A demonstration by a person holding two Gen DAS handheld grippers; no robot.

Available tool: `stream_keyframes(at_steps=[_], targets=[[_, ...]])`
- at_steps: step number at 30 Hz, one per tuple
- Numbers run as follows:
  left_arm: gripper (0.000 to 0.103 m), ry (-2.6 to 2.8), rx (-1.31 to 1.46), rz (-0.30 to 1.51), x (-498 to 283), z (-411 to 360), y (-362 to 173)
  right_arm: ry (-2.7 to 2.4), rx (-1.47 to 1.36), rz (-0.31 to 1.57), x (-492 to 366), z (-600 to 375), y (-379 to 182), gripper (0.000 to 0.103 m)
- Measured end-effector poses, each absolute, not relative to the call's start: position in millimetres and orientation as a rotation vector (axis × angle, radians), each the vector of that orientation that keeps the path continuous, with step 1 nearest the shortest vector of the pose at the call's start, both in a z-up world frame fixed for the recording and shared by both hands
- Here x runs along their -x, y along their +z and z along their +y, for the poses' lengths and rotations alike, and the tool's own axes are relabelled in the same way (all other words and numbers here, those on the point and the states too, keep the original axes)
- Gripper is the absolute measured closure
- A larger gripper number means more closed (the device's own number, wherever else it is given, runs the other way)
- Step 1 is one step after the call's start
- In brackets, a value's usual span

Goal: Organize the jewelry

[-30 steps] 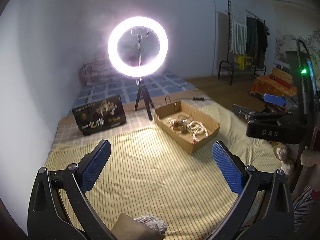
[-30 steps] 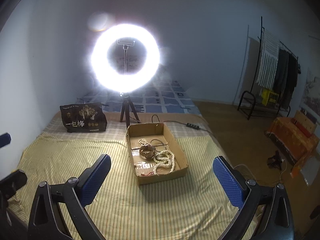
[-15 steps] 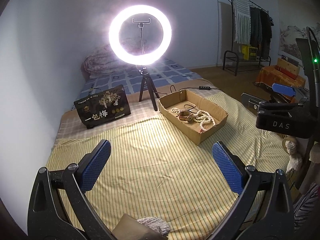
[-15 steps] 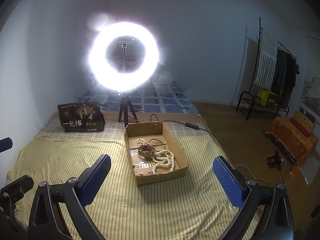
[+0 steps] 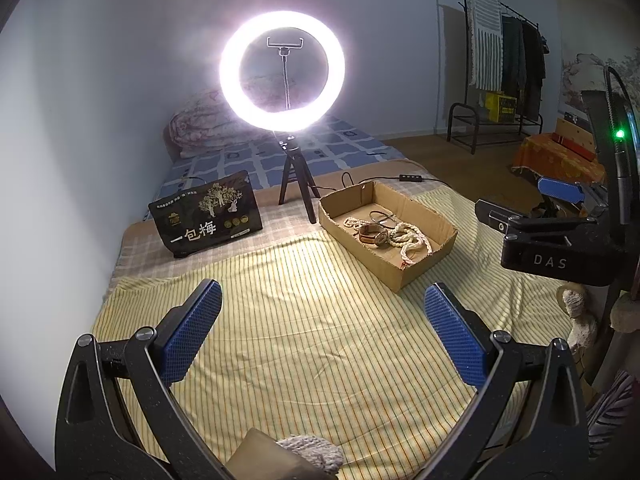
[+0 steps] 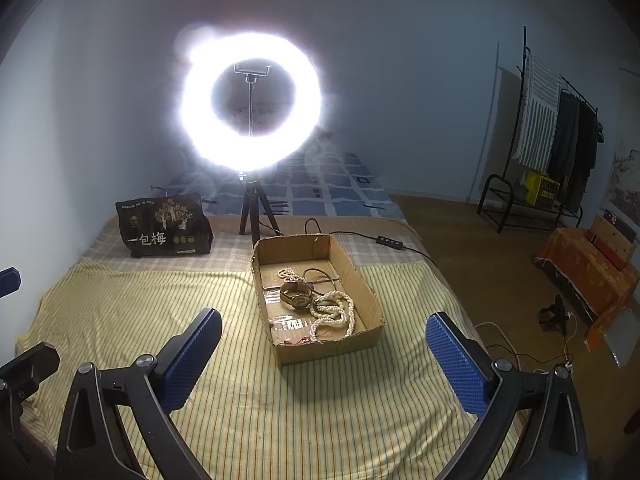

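Both hand-held grippers, left (image 5: 323, 334) and right (image 6: 324, 356), are held wide apart and empty above the striped bed (image 6: 120, 312). The jewelry (image 6: 316, 300) is seen piled in the box (image 6: 328, 346) at frame centre: beads, a watch, cords. Compared with a second ago, the box is shown larger and nearer in both views, so an approach is suggested. Whether sorting is ahead or finished cannot be told from the pile.

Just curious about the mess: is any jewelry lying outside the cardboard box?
No, the pearl necklace and watch both lie inside the cardboard box.
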State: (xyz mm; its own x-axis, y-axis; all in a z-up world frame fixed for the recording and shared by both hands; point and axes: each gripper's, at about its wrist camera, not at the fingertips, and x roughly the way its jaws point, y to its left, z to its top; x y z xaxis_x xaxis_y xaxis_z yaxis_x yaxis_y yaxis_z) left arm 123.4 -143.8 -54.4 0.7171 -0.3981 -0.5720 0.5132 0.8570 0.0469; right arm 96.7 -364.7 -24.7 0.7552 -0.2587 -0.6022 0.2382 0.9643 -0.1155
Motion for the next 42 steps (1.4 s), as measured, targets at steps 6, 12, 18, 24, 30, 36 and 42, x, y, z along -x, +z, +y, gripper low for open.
stream_keyframes(at_steps=[6,12,18,24,30,36,42], targets=[[0.0,-0.506,-0.211,0.582,-123.3,-144.3,-54.0,-0.269,0.033,0.664,-96.3,-364.3,-25.7,0.0],[0.0,-0.508,-0.212,0.581,-123.1,-144.2,-55.0,-0.264,0.03,0.668,-96.1,-364.3,-27.1,0.0],[0.0,-0.508,-0.212,0.58,-122.2,-144.9,-54.1,-0.261,0.027,0.672,-95.3,-364.1,-29.5,0.0],[0.0,-0.507,-0.206,0.581,-121.8,-145.5,-53.8,-0.259,0.024,0.674,-96.9,-363.9,-29.5,0.0],[0.0,-0.506,-0.209,0.581,-122.8,-145.5,-52.9,-0.258,0.021,0.674,-97.8,-364.9,-29.2,0.0],[0.0,-0.508,-0.21,0.58,-123.5,-145.3,-52.9,-0.253,0.011,0.688,-99.5,-366.9,-31.3,0.0],[0.0,-0.507,-0.208,0.58,-123.5,-145.6,-52.9,-0.252,0.012,0.69,-99.2,-365.7,-32.1,0.0]])
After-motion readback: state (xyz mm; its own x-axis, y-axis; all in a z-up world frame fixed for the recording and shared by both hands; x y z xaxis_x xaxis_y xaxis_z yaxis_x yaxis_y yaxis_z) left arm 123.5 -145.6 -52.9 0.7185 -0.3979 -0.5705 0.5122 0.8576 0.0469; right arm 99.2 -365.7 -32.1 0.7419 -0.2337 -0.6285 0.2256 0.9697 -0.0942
